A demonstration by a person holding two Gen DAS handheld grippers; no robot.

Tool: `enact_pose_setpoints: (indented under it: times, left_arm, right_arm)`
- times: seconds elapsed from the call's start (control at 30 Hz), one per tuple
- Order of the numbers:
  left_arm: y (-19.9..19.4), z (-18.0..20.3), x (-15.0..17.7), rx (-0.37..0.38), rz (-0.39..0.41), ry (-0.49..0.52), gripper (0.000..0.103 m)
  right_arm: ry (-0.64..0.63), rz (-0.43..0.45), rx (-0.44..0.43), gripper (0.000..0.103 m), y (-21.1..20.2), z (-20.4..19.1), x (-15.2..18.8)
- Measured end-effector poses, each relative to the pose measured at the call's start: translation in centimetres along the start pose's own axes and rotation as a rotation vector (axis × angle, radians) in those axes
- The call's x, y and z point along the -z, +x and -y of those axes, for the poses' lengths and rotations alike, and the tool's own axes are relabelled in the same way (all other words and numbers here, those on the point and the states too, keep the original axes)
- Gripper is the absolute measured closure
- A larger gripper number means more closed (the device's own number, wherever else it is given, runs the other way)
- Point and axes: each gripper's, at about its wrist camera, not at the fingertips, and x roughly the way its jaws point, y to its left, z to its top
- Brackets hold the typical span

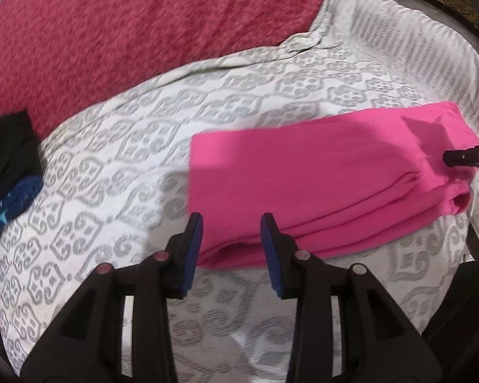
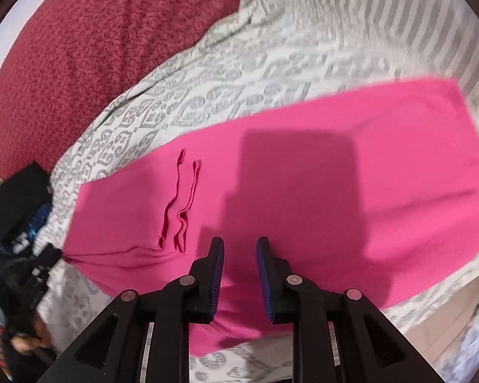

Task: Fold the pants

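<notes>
A bright pink pair of soft fabric pants [image 2: 303, 198] lies folded into a long flat stack on a white bedspread with a grey scroll pattern [image 1: 118, 146], which covers the bed. In the right wrist view two thin pink drawstrings [image 2: 183, 201] lie loose on top of the stack.

The left hand-held gripper [image 1: 231, 223], black with blue pads, hangs just above the near left corner of the folded pants; its jaws stand about half open with nothing between them, the pads clear of the cloth. The right hand-held gripper [image 2: 239, 249] is over the near edge of the pants, its jaws parted by a narrow gap, holding nothing.

In the left wrist view a black finger of the right tool reaches in at the pants' far right end, with the letters "DA" readable on it before the edge cuts them off.

A dark red textured blanket [image 1: 143, 22] lies beyond, and dark folded clothing with blue print [image 1: 9, 172] sits at the left.
</notes>
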Motion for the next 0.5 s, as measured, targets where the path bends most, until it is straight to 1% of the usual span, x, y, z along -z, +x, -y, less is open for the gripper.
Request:
enact_pose_setpoints:
  times: [0.07,0.1,0.17,0.2,0.23,0.3,0.33,0.4,0.43,0.5]
  left_arm:
    - [-0.2,0.8,-0.6,0.006,0.009,0.019,0.061]
    - [-0.3,1.4,-0.8,0.009,0.014,0.031,0.06]
    - [-0.4,2.3,-1.3,0.012,0.024,0.047,0.056]
    - [-0.4,2.7,-1.5,0.015,0.029,0.057,0.056]
    - [-0.4,3.3,-1.7,0.02,0.031,0.067,0.056]
    - [-0.2,4.2,-2.2,0.032,0.032,0.075,0.056]
    - [-0.1,4.7,-2.4,0.037,0.032,0.079,0.056]
    - [0.0,5.7,-2.8,0.043,0.034,0.088,0.056]
    - [0.1,6.4,-3.2,0.048,0.038,0.1,0.056]
    - [0.0,7.7,-3.5,0.054,0.044,0.12,0.056]
  right_arm:
    - [-0.048,0.053,0.035,0.082,-1.3,-0.5,0.1]
    - [-0.066,0.076,0.045,0.079,-1.9,-0.7,0.1]
    - [-0.086,0.122,0.056,0.067,-2.9,-0.9,0.1]
    - [-0.085,0.164,0.054,0.054,-3.6,-0.9,0.2]
    - [-0.076,0.216,0.048,0.048,-4.2,-0.7,0.2]
    - [-0.064,0.303,0.045,0.048,-5.2,-0.4,0.4]
    - [-0.059,0.319,0.05,0.048,-5.5,-0.3,0.3]
    - [-0.047,0.321,0.056,0.048,-5.9,0.1,0.1]
    - [-0.034,0.309,0.058,0.048,-5.9,0.5,0.0]
    - [-0.001,0.28,0.018,0.048,-6.0,1.4,-0.2]
